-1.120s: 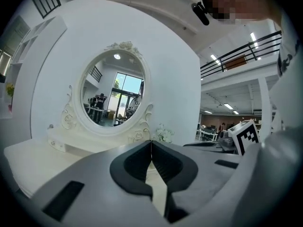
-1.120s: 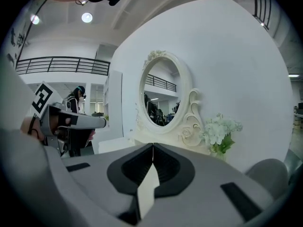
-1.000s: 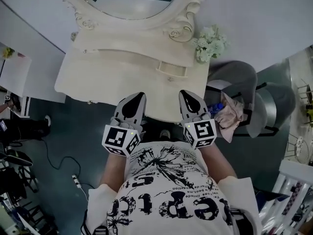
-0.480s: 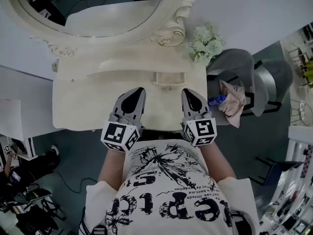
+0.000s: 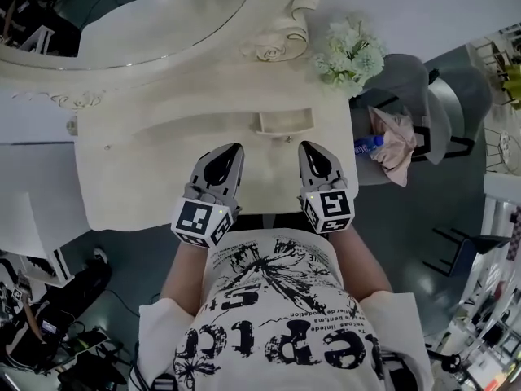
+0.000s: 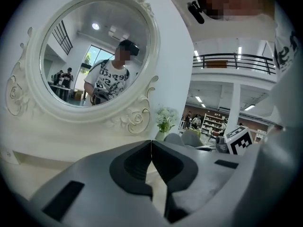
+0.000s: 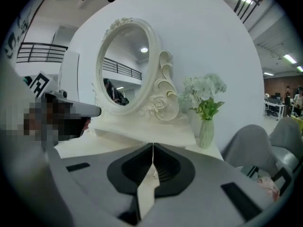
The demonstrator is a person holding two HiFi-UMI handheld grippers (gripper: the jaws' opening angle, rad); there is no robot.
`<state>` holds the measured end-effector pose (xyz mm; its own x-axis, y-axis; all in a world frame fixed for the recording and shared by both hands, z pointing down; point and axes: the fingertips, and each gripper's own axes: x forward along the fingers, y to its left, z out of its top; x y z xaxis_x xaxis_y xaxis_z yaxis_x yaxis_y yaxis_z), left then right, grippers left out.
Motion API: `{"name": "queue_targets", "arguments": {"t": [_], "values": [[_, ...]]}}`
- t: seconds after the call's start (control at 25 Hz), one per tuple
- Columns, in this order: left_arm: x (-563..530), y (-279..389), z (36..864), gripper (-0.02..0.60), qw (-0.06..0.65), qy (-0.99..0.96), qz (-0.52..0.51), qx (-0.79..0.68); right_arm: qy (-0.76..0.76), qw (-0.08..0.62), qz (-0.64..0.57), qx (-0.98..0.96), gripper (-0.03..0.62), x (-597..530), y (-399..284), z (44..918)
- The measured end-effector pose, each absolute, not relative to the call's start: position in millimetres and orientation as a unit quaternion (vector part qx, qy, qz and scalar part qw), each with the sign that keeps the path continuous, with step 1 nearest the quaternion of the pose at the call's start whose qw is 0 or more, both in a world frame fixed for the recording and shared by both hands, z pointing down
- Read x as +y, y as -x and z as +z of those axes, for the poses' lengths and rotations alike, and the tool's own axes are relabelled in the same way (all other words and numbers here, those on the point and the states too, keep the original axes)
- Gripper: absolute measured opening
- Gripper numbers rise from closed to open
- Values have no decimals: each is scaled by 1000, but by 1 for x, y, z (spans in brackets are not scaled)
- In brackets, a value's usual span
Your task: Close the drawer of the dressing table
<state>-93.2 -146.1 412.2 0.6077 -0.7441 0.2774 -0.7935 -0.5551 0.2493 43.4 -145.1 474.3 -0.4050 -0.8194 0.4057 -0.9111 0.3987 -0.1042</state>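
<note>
The cream dressing table [image 5: 130, 177] fills the head view. A small drawer [image 5: 285, 121] stands pulled out from its raised back shelf, with its knob [image 5: 287, 139] facing me. My left gripper [image 5: 234, 148] is shut and empty over the tabletop, a little left of the drawer and short of it. The right gripper [image 5: 307, 147] is also shut and empty, its tip just right of the knob and slightly short of it. In the left gripper view the left gripper's [image 6: 151, 142] jaws meet in a thin line. The right gripper's [image 7: 153, 145] jaws stand the same way in the right gripper view.
An oval mirror [image 5: 146, 15] in a carved frame rises at the table's back. A vase of white flowers [image 5: 352, 55] stands at the back right corner. Right of the table is a grey chair [image 5: 407, 88] with a crumpled cloth [image 5: 396, 149] and a blue bottle [image 5: 368, 145].
The head view has swung, so the table now lies squarer and fuller in it. Both grippers have dipped lower over the tabletop's front part, still shut and side by side.
</note>
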Motion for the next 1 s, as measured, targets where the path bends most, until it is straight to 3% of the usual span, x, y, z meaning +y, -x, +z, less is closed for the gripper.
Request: {"name": "queue_targets", "arguments": {"t": [0.2,0.28,0.4,1.0], "values": [[-145,97,442,20,200,-877,92,-428,-520,201,194,-807,24,-139,-37,530],[-143,98,450,20,209,-876,97,-425,-517,219,216,-799,112,-136,-35,550],[-145,99,460,20,214,-876,101,-419,-516,229,233,-791,132,-140,-31,569],[-149,100,474,20,223,-876,110,-414,-559,232,277,-746,112,-156,-30,588]]}}
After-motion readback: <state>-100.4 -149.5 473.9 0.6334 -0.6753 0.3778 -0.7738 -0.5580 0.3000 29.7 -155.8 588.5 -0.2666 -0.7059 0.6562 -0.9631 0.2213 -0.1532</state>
